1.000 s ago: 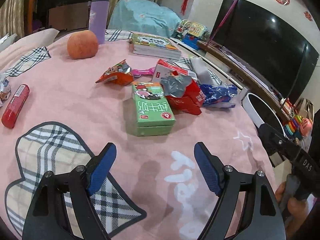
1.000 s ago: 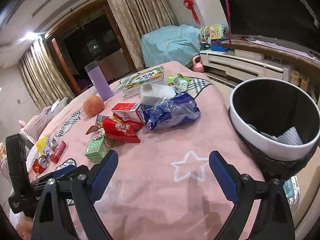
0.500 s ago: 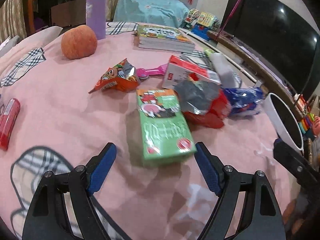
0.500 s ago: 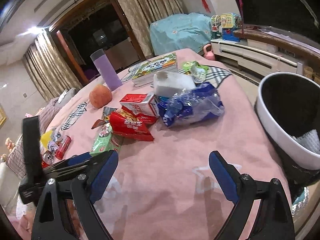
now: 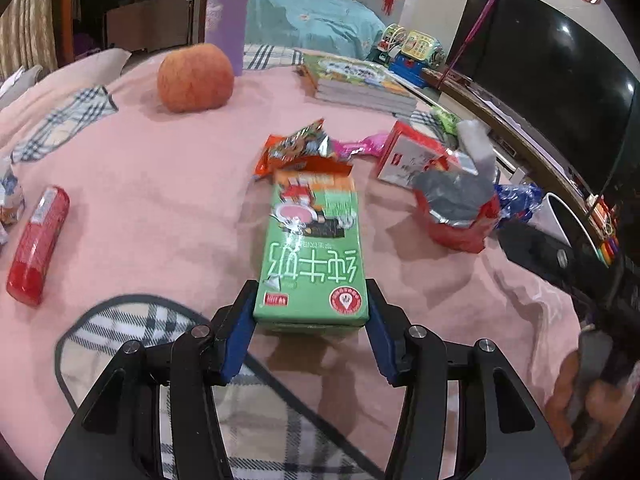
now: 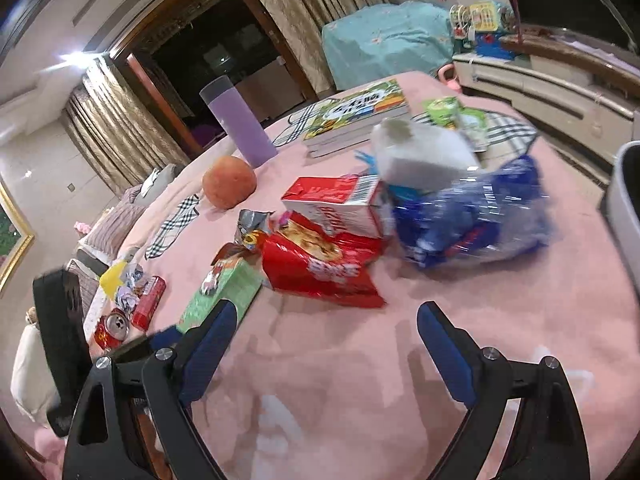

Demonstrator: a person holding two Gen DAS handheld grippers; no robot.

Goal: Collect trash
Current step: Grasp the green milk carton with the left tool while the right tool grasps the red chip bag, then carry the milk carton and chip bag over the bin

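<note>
A green milk carton (image 5: 312,256) lies on the pink tablecloth (image 5: 160,184). My left gripper (image 5: 310,320) has closed its blue pads against the carton's near end, one on each side. The carton also shows in the right wrist view (image 6: 224,292). My right gripper (image 6: 324,344) is open and empty above bare cloth, short of a red snack bag (image 6: 320,260), a red-and-white carton (image 6: 340,204) and a blue plastic bag (image 6: 472,220). An orange snack wrapper (image 5: 296,148) lies just beyond the green carton.
A white-rimmed bin (image 6: 624,200) stands off the table's right edge. An orange fruit (image 5: 196,78), a purple bottle (image 5: 224,12) and books (image 5: 352,84) sit at the back. A red tube (image 5: 38,240) and a crushed can (image 6: 112,328) lie at the left.
My left gripper moved forward to the green carton and closed its pads on the near end. My right gripper swung left, so the bin has slid to the frame's edge.
</note>
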